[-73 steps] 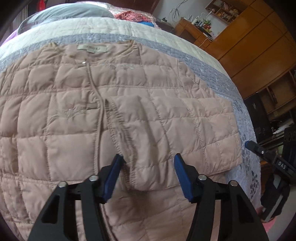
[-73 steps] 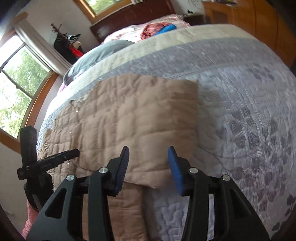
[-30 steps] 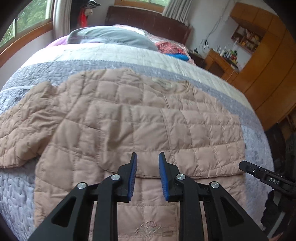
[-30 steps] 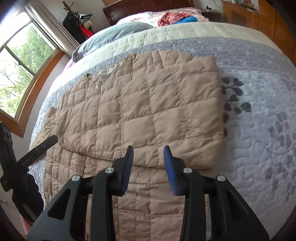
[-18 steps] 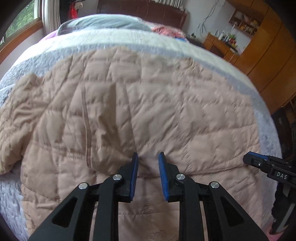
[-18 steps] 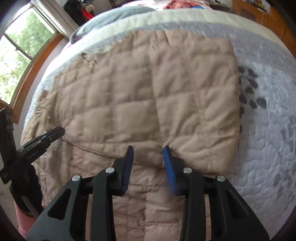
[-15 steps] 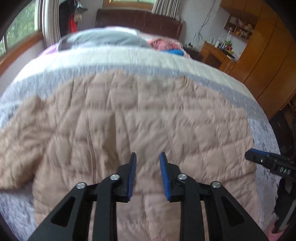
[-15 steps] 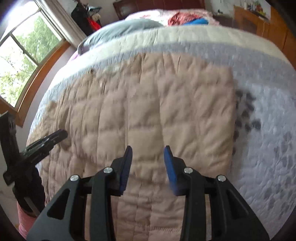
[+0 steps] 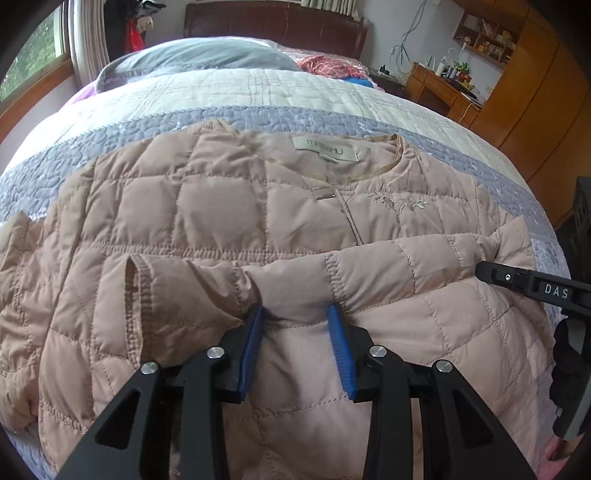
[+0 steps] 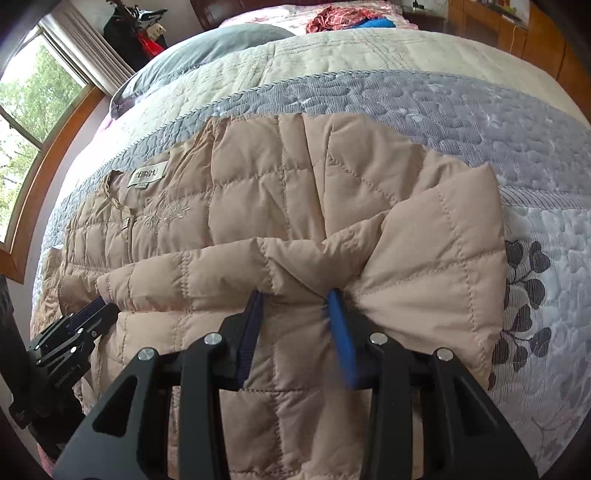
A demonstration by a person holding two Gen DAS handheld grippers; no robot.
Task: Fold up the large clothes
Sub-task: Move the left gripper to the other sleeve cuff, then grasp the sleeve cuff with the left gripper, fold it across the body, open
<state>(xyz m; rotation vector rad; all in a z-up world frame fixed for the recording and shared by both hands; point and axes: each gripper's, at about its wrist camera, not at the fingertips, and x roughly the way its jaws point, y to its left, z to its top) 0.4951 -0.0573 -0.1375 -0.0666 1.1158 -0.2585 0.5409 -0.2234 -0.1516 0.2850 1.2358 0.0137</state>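
Observation:
A beige quilted jacket (image 9: 221, 206) lies front up on the bed, its collar label (image 9: 327, 149) at the far side. A puffy fold runs across its middle, with a sleeve cuff (image 9: 136, 284) at the left end. My left gripper (image 9: 295, 314) has that fold bunched between its blue pads; its jaws are opening. My right gripper (image 10: 295, 299) is shut on the same fold near the jacket's right edge (image 10: 480, 240). Each gripper shows at the edge of the other's view: the right one (image 9: 517, 277), the left one (image 10: 85, 317).
The bed carries a grey-and-cream quilt (image 9: 258, 96) with a grey pillow (image 9: 195, 59) and loose clothes (image 10: 332, 16) by the dark headboard (image 9: 277, 22). Wooden cabinets (image 9: 535, 92) stand to the right and a window (image 10: 22, 110) to the left.
Both grippers have come down onto the jacket. Fabric that lay flat under them is now gathered into a ridge between each pair of jaws, and the left jaws stand wider.

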